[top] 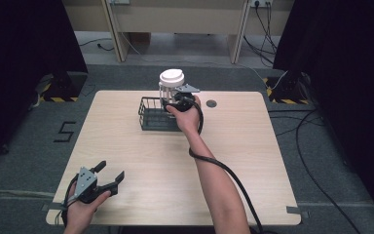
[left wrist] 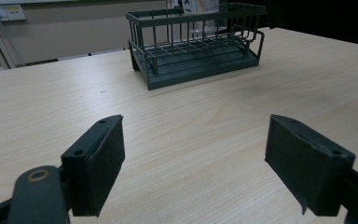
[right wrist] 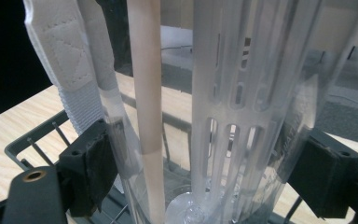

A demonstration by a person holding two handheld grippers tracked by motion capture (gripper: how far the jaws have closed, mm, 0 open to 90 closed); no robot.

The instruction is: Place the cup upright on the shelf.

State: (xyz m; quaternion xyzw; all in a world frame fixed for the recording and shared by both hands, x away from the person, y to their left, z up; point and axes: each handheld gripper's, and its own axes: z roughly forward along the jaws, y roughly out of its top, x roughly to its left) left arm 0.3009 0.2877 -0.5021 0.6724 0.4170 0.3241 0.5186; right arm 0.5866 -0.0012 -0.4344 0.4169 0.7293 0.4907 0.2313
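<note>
Holding a clear plastic bottle (right wrist: pixel 242 107) between the jaws of the right gripper (right wrist: pixel 205 172), both black pads pressing against its transparent wall. Showing inside the bottle a slotted, translucent inner column and a pale straw-like tube, with a white fabric strap (right wrist: pixel 70 74) hanging along its left side. Standing upright in the high view, the clear plastic bottle (top: pixel 168 93) topped by a white lid (top: pixel 171 77), at the right end of a dark wire basket (top: pixel 152 115) near the far middle of the wooden table (top: pixel 253 161); whether its base is resting in the basket cannot be told. Gripping from the near right side, the right gripper (top: pixel 174 103) with the hand (top: pixel 189 116) behind it.

Spreading wide apart, the jaws of the left gripper (left wrist: pixel 193 163), touching nothing, hovering over bare tabletop. Sitting at the near left corner in the high view, the left gripper (top: pixel 108 174), well apart from the dark wire basket (left wrist: pixel 196 51).
</note>
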